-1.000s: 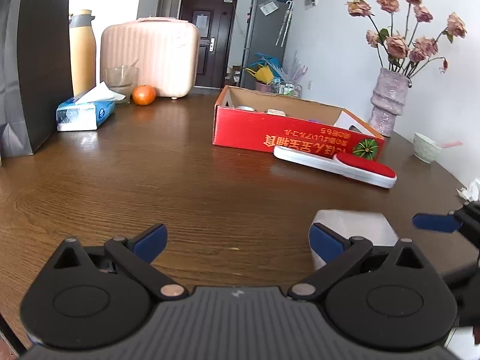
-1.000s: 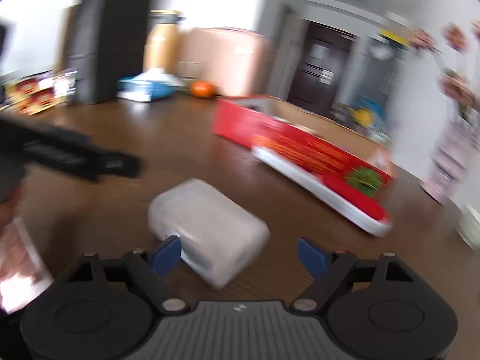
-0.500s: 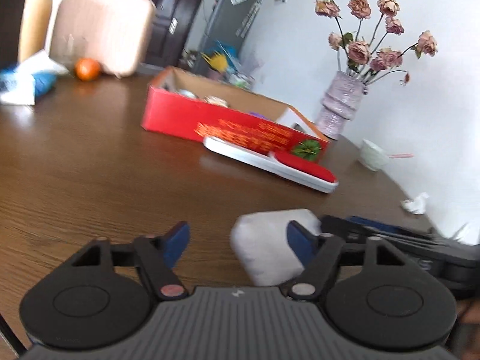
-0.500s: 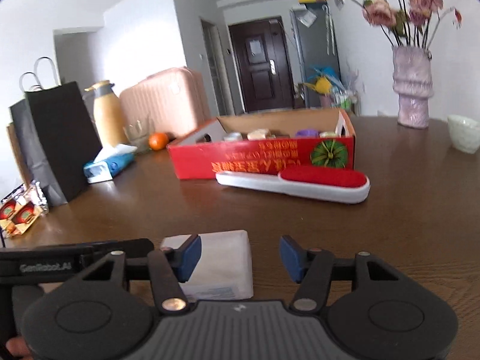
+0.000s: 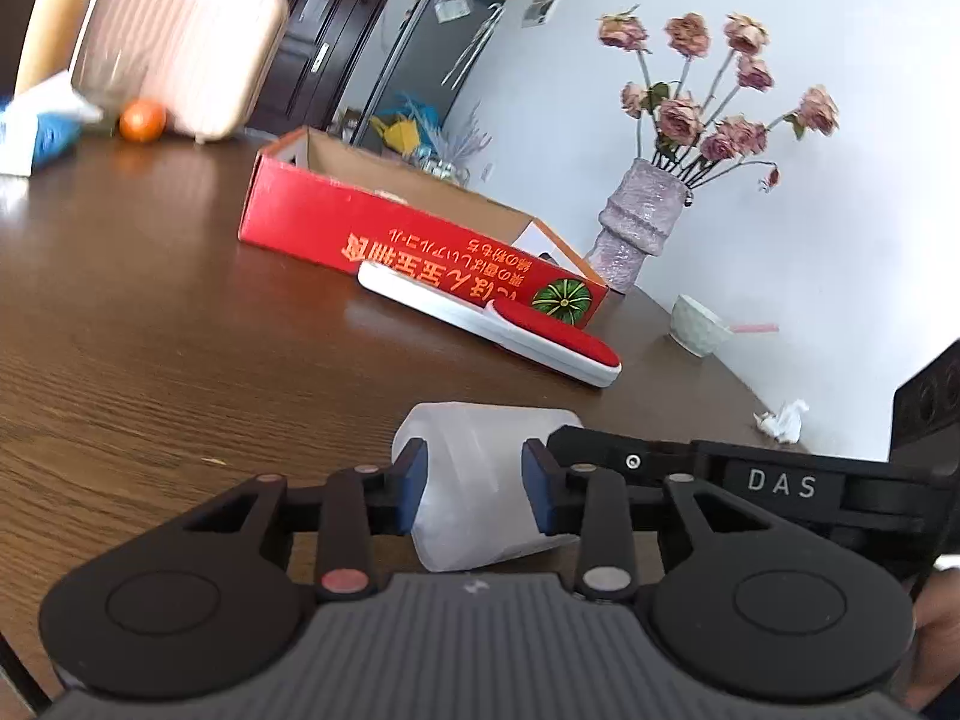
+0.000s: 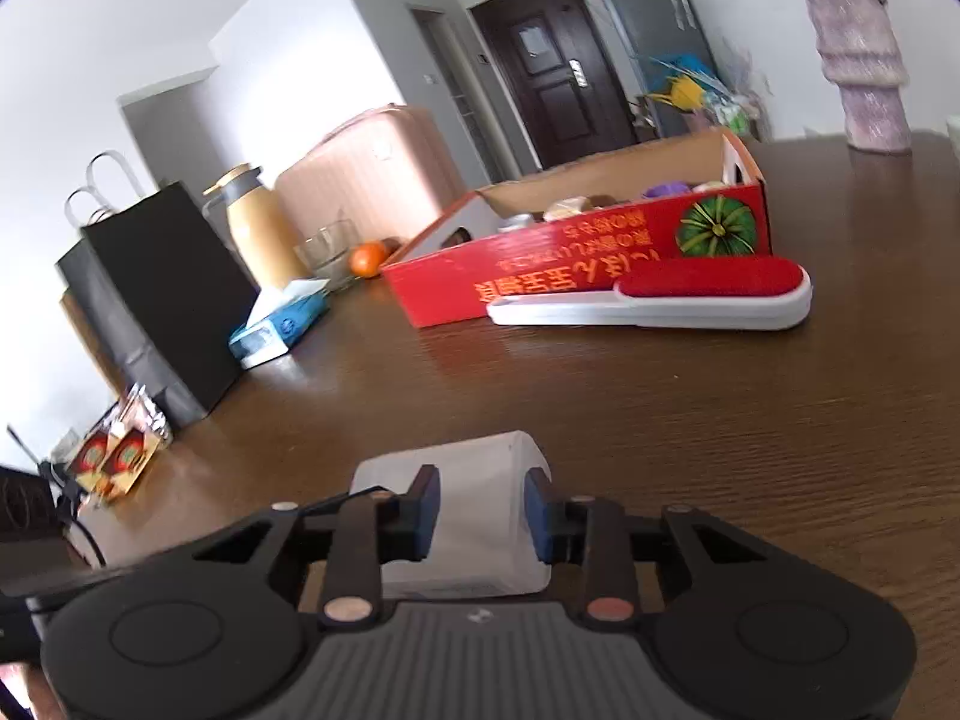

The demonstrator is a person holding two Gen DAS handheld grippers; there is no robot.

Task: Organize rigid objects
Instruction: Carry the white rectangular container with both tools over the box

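Room: living space with a dark door, a fridge and white walls behind a brown wooden bench.

Left wrist view: my left gripper has the white translucent plastic box between its blue fingers, which are closing and look to be touching its sides. The box sits on the bench close in front of me. My right gripper's black body comes in from the right side and meets the box's far end.

Left view, beyond: red cardboard box mid-bench, open on top, with a white and red lint brush lying along its near wall. Vase of dried roses and a small cup towards the bench's far right edge.

Right wrist view: right gripper is closing on the same plastic box, pads against its sides. Black paper bag, tissue pack and orange near the bench's left edge.

Step in hand: I judge it a two-handed grasp, lift not yet begun.

Next move: firm both grips, raise level together, carry towards the red box, clearing the brush.
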